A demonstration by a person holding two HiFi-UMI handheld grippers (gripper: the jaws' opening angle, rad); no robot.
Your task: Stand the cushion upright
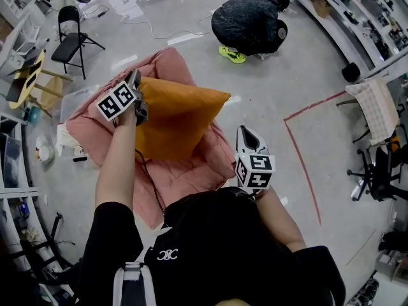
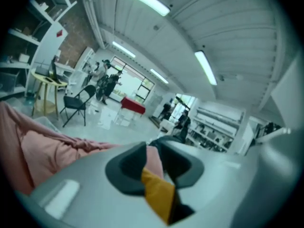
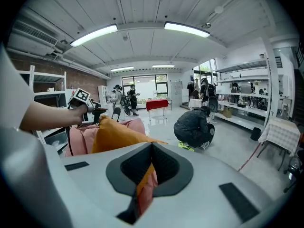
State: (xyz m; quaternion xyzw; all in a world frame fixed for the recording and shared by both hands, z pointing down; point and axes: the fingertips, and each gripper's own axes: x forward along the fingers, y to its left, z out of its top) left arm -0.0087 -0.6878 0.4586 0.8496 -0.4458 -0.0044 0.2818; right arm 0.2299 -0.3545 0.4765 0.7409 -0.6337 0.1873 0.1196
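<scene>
**A:** As you look down from the head view, where does the cushion [image 1: 182, 120] sit?

**B:** It is in the middle of the frame, a little to the left. It rests on the pink beanbag [image 1: 89, 129], which spreads under it and around it.

**A:** Which way does it point?

**B:** It is raised, not lying flat. Its broad face shows to the head camera. Its upper edge runs from the upper left, at the left gripper [image 1: 141, 104], to a sharp corner that points to the right of the frame. In the right gripper view this edge is a ridge, high at the left and falling to the right.

**A:** How does it look?

**B:** It is mustard orange, plump and about square, with soft folds and pointed corners. I cannot name a longer side.

**A:** What is the left gripper doing?

**B:** It is at the cushion's upper left corner with its jaws a little apart. A strip of the orange cloth lies between them, and pink cloth shows through the gap above it. I see no pinch.

**A:** And the other one?

**B:** The right gripper [image 1: 247, 136] is to the lower right of centre, apart from the cushion and near the beanbag's edge. Its jaw tips meet and it grasps nothing.
</scene>
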